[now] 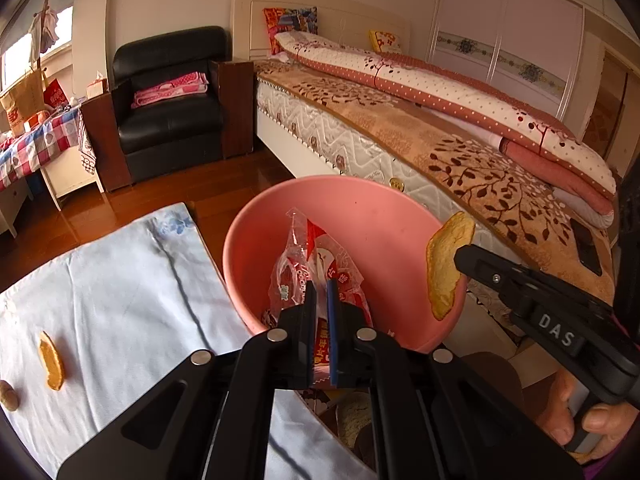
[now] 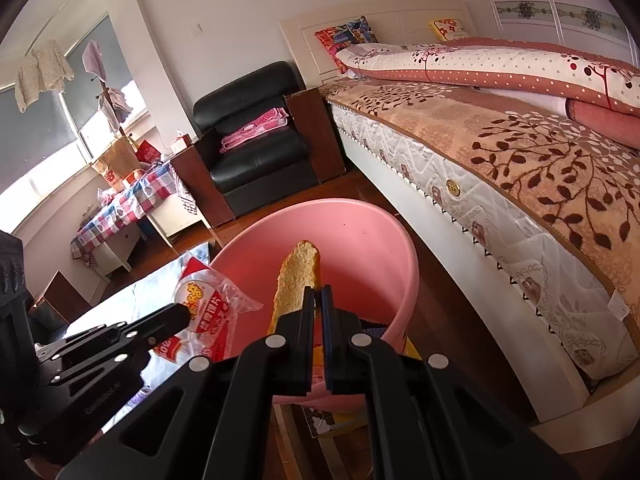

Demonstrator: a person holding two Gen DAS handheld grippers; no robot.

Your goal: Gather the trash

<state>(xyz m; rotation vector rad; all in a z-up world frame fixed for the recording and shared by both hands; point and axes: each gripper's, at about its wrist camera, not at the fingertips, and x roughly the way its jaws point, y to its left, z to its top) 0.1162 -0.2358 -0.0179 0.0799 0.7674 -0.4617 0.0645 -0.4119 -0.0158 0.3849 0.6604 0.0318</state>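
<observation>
A pink bin [image 1: 380, 216] stands on the floor between the table and the bed. My left gripper [image 1: 321, 286] is shut on a crinkled red-and-clear snack wrapper [image 1: 304, 268], held over the bin's mouth. My right gripper [image 2: 318, 294] is shut on a strip of orange peel [image 2: 298, 276], also above the pink bin [image 2: 360, 236]. In the left wrist view the right gripper [image 1: 462, 256] holds that peel [image 1: 444, 264] at the bin's right rim. In the right wrist view the left gripper [image 2: 182, 314] carries the wrapper [image 2: 208, 300] at the bin's left edge.
A pale blue cloth [image 1: 120, 288] covers the table; another orange peel [image 1: 51, 360] and a small brown nut [image 1: 8, 396] lie on it. A bed [image 1: 460, 140] runs along the right, a black armchair [image 1: 172, 104] stands behind, and a checked side table [image 1: 36, 144] is at far left.
</observation>
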